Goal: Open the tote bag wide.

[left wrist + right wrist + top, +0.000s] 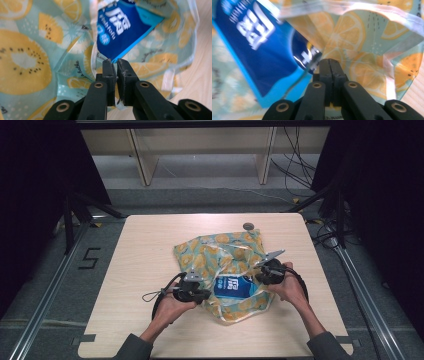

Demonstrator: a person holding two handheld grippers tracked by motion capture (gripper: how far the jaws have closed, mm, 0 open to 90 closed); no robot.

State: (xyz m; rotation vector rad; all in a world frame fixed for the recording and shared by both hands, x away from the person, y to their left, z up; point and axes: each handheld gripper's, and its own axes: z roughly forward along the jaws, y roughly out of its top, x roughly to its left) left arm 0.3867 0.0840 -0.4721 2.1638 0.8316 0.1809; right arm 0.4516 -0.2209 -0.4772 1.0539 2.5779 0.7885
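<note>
Table [150, 320] first: a pale wood top fills the middle of the high view. On it, right of the middle, lies a fruit-print bag [210, 251] with a blue packet [232, 287] in its open mouth. The left gripper [202, 294] looks pinched on the bag's rim. The right gripper [260, 274] is closed tight at the rim's other side, likely holding it. Step: packing. Next, the packet likely needs to slide deeper.
</note>
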